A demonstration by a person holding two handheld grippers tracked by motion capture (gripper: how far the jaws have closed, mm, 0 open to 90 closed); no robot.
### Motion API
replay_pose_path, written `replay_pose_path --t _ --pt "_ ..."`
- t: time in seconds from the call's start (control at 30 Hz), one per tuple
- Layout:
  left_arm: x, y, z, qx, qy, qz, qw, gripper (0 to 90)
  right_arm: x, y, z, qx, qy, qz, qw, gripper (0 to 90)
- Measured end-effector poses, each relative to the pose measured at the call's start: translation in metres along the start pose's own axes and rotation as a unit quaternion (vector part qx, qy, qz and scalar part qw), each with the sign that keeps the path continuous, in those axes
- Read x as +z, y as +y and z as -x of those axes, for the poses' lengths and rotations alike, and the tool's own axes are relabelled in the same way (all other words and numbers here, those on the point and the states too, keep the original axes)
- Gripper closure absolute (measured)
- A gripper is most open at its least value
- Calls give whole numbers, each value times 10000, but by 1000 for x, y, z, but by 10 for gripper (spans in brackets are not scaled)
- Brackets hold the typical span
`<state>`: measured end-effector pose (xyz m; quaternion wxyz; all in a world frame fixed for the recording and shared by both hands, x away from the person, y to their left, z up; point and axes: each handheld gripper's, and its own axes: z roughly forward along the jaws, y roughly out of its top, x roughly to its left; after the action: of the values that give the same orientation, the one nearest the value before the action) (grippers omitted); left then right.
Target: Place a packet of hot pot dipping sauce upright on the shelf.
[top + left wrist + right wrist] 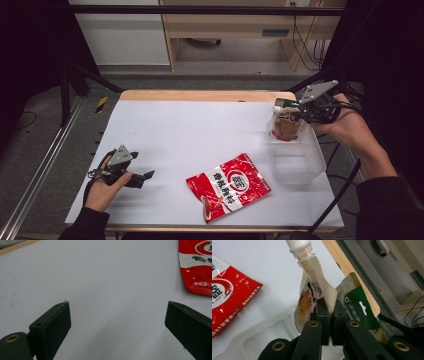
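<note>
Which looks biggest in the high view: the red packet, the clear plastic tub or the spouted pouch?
1. White table, largest.
2. Flat red foil snack packet and clear plastic tub: look alike, unranked.
3. Spouted drink pouch, smallest, clamped in the right gripper.

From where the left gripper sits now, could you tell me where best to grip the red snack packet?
Probably the red snack packet's near-left sealed edge, which lies nearest the open left gripper. The packet lies flat on the white table, so come in low from its left side and pinch that thin edge rather than the puffed middle.
</note>
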<state>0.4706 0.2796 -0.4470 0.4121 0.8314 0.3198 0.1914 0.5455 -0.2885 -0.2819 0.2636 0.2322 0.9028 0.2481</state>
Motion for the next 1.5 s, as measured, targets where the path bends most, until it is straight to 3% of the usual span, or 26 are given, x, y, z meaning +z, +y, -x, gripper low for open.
replay_pose_path --t 0.23,0.4,0.7,1.3,1.43,1.47,1.5 --pt "1 -1 0 -1 2 -40 10000 67 13 -9 7 48 99 22 9999 873" --pt "0 0 0 -11 3 -15 10000 67 22 -13 4 44 169 23 9998 873" --pt "-1 -1 0 -26 5 -3 10000 67 41 -24 -3 277 298 55 9992 872" --pt "0 0 0 -14 -47 -8 10000 67 54 -42 -6 577 423 -131 9974 845" --pt "-1 0 0 -22 -36 6 10000 68 52 -48 -3 713 404 -230 9964 795" --pt "-1 0 0 -29 -40 7 10000 68 52 -50 -3 773 374 -251 9960 763" --pt "-1 -1 0 -34 -41 5 10000 68 51 -52 -3 881 333 -251 9952 665"
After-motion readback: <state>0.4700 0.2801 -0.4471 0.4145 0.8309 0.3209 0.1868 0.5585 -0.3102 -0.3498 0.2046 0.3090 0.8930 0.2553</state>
